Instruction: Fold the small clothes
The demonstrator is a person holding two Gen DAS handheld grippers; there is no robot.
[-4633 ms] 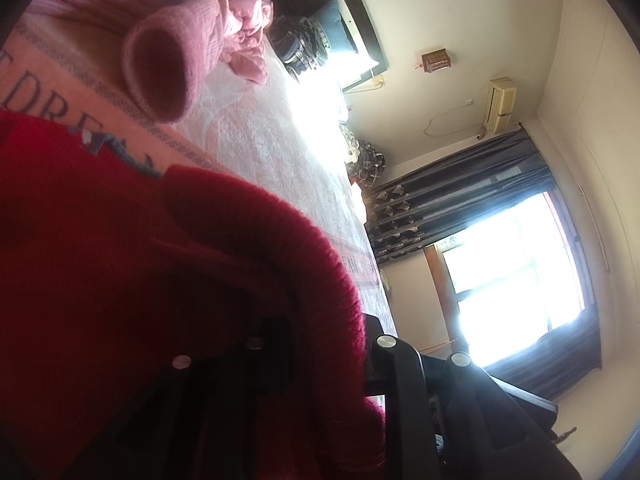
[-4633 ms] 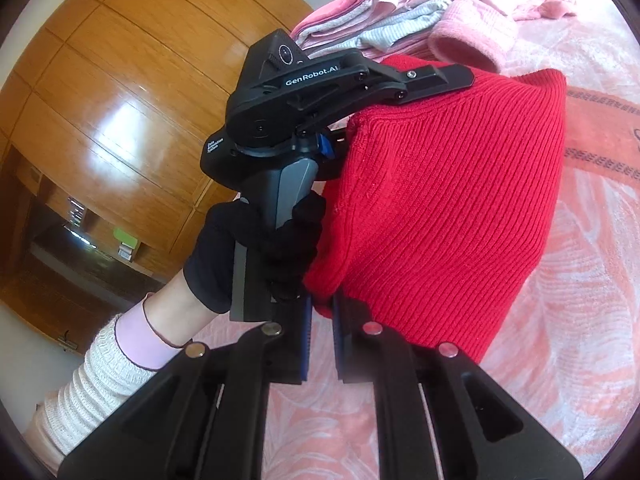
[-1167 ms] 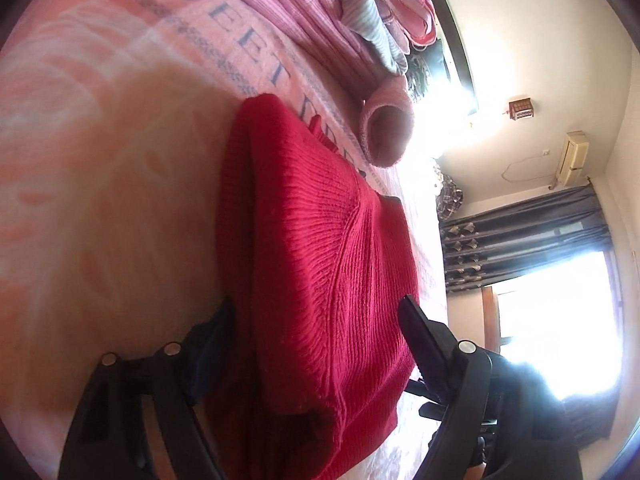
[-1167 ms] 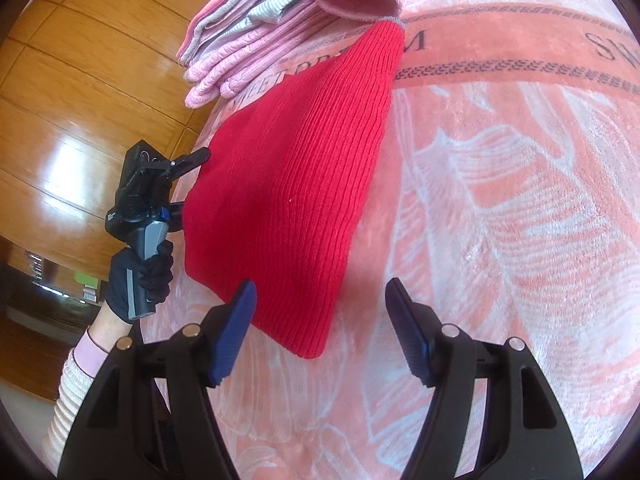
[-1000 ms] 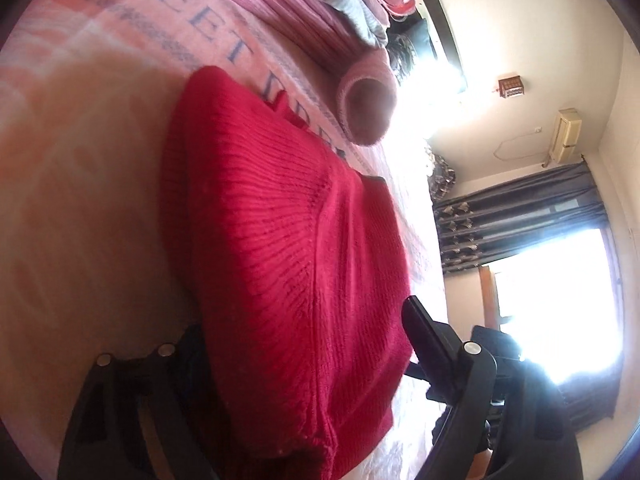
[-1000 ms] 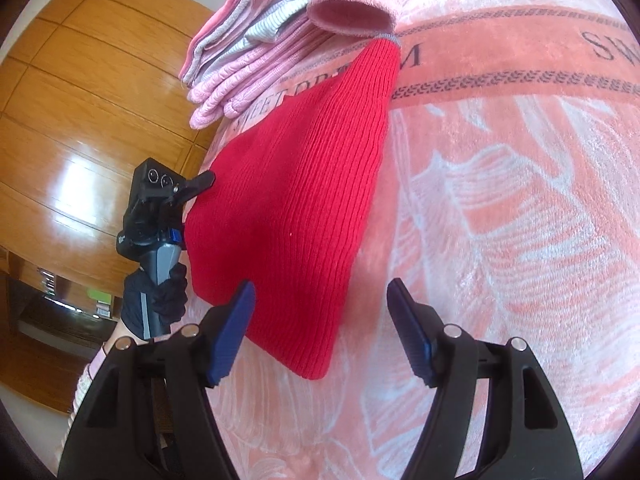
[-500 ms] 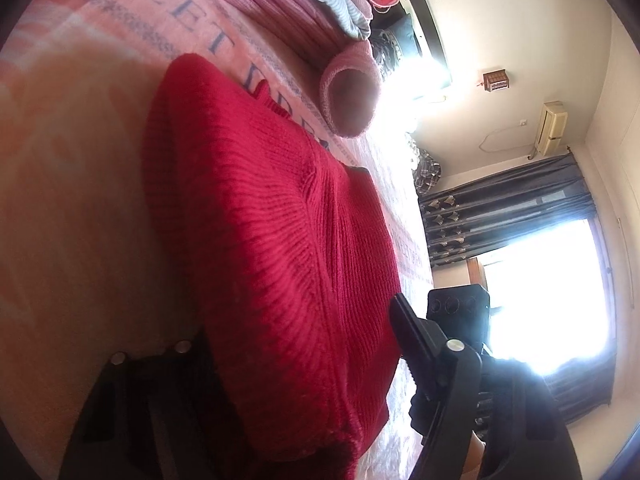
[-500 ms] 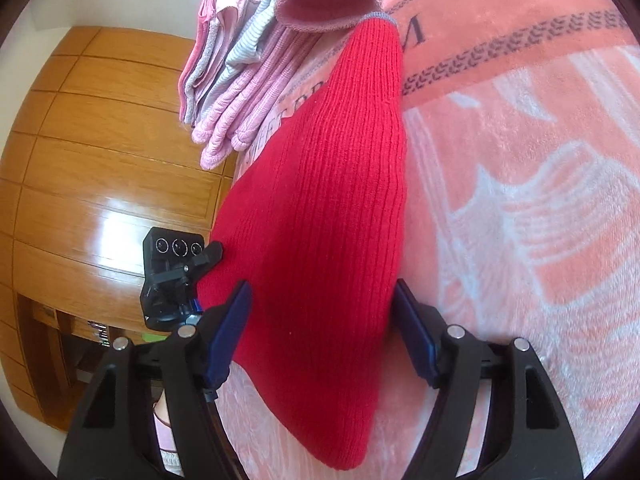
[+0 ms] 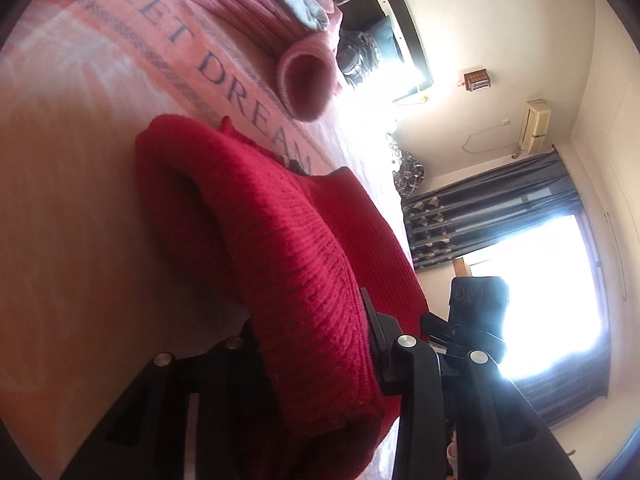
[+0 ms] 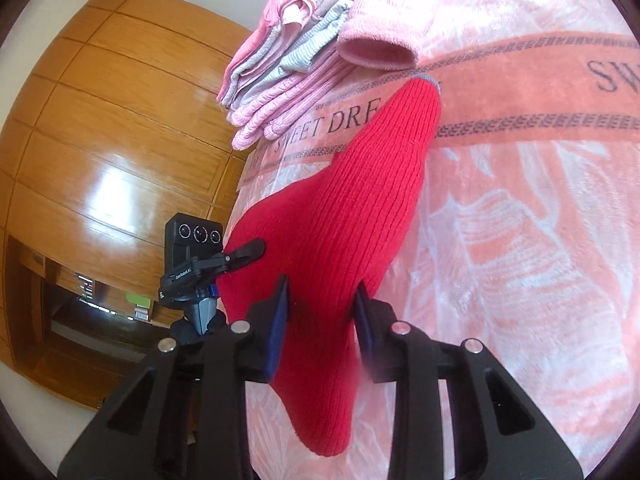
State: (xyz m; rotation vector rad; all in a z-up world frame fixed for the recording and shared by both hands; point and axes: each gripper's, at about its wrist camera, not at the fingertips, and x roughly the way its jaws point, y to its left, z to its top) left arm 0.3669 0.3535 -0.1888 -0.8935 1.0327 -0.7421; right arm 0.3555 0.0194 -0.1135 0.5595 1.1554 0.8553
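Both grippers have closed in on the red sweater (image 10: 352, 200) since half a second ago, when their fingers stood wide on either side of it. Now the right gripper (image 10: 320, 308) has its blue-padded fingers (image 10: 280, 312) narrowed onto a bunched ridge of the knit, pressing it from both sides near the bed's edge by the wooden wardrobe (image 10: 100, 140). The left gripper (image 9: 312, 344) likewise pinches a thick fold of the sweater (image 9: 288, 248), with cloth filling the gap between its fingers. The sweater lies on the pink blanket (image 10: 520, 220), its far end just short of a rolled pink garment (image 10: 376, 40) and the stack of folded clothes (image 10: 280, 60). Only the right view shows the left gripper from outside (image 10: 236, 256); only the left view shows the bright window (image 9: 552, 288), dark curtains (image 9: 492, 208) and the right gripper's camera block (image 9: 478, 300).
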